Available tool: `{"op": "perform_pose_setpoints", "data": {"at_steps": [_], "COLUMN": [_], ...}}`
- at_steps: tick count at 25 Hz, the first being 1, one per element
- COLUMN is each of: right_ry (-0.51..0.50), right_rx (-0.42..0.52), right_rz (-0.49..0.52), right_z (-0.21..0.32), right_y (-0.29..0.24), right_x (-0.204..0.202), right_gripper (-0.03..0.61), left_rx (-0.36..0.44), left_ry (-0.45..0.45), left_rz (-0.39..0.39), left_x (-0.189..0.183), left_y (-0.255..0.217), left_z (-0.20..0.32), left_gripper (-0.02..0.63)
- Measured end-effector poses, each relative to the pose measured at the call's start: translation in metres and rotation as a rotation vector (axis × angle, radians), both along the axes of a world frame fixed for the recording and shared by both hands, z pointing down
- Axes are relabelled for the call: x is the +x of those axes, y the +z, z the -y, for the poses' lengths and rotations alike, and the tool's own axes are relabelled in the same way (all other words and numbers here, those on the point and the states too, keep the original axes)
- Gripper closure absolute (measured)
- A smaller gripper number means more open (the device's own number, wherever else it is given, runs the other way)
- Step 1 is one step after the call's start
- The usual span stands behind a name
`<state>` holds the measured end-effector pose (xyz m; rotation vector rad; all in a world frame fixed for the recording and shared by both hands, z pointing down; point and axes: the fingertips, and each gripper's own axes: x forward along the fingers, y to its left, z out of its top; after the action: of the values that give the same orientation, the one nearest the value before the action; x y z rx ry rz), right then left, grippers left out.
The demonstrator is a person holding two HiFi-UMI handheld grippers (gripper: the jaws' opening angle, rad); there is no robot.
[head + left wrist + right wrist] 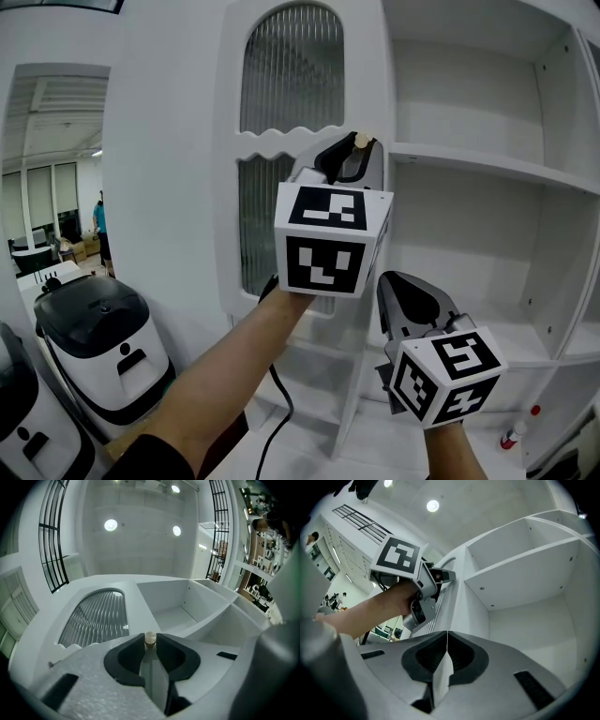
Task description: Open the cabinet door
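Head view: your left gripper (347,157) is raised at the centre of the frame, its marker cube facing the camera. Its tips reach the small pale knob (362,142) on the edge of the white cabinet door (291,145). The door has two ribbed glass panels and stands swung out, filling the upper middle of the frame. To its right, the open cabinet shows bare white shelves (487,164).

In the left gripper view the knob sits at the centre, right between the two jaw tips. The jaws stand a little apart around it in a narrow gap, and they do not look clamped on it.

Your right gripper (405,298) is lower, at the lower right of the head view, pointing up toward the shelves. In the right gripper view its jaws are pressed together with nothing between them, and your left hand and its gripper appear at the upper left.

A black cable (279,398) hangs below your left forearm. A white and black machine (103,337) stands at the lower left.
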<state>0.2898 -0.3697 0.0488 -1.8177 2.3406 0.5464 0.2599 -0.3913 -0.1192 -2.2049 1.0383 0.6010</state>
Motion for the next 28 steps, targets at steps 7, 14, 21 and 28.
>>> {"op": "perform_pose_setpoints", "data": {"at_steps": [7,14,21,28], "right_ry": [-0.004,-0.022,-0.095,-0.194], "right_rx": [-0.033,-0.078,-0.149,-0.236], "right_rz": [0.008,0.018,0.029,0.024], "right_z": [0.004,0.004,0.004,0.008], "right_y": [0.012,0.026,0.051,0.085], "right_x": [0.003,0.003,-0.001,-0.016], "right_gripper": [0.557,0.555,0.554,0.493], "left_rx": [0.008,0.01,0.003,-0.004], "left_ry": [-0.001,0.006,0.011,0.019], "left_rz": [-0.008,-0.017,-0.043,-0.059], "left_x": [-0.001,-0.005,-0.011,-0.016], "left_y": [0.0,0.001,0.0,0.001], "left_z": [-0.001,-0.006,-0.009,-0.013], "left_gripper": [0.535,0.537,0.537,0.537]}}
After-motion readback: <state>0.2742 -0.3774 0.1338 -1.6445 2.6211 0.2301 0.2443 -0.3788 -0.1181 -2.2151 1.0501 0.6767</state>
